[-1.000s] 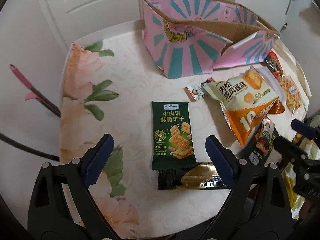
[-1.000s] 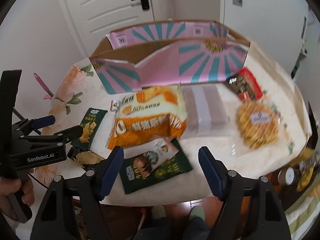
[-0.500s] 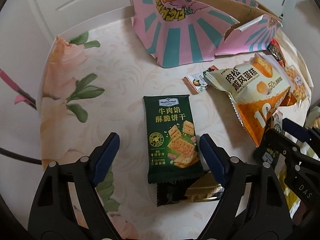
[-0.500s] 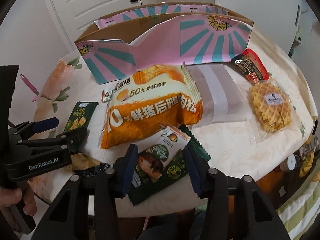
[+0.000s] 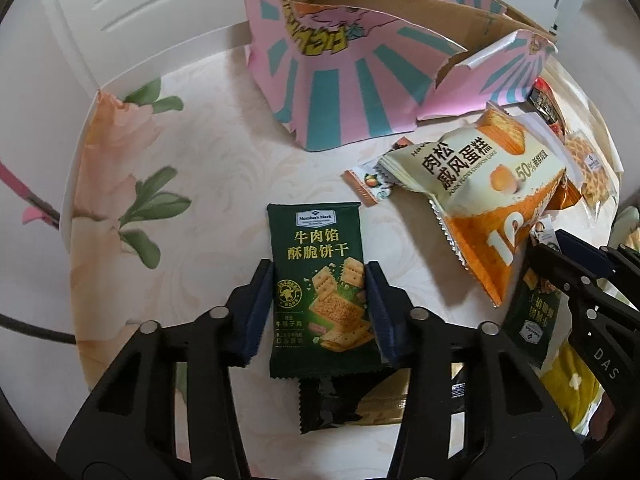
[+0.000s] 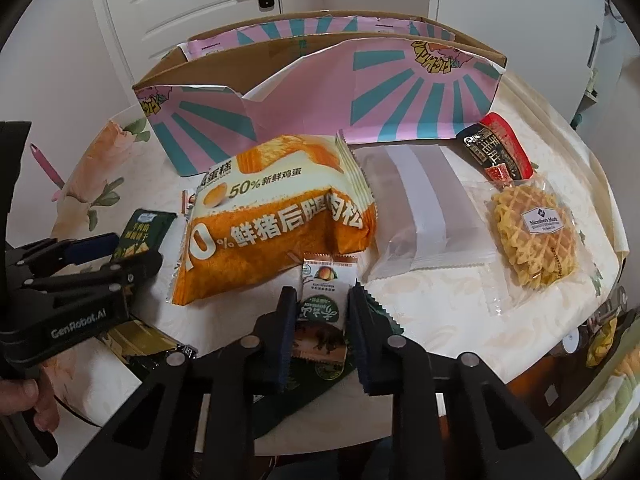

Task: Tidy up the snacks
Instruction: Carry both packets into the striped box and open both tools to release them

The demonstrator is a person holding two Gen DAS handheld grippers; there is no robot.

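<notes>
A dark green cracker packet lies flat on the floral tablecloth. My left gripper is closing on it, and both blue pads touch its long edges. A black and gold packet pokes out from under its near end. In the right wrist view, a small white, green and brown snack packet lies on a dark green packet. My right gripper is closing, its pads pressed against the small packet's sides. The pink and teal cardboard box stands open-topped at the back of the table.
A big orange cake bag lies in front of the box. To its right lie a clear-and-white packet, a waffle packet and a red-black packet. A small orange sachet lies near the box. The table edge runs close under both grippers.
Both grippers have come down toward the table, and their jaws have narrowed from wide apart to touching the packets: the left on the green cracker packet, the right on the small snack packet.
</notes>
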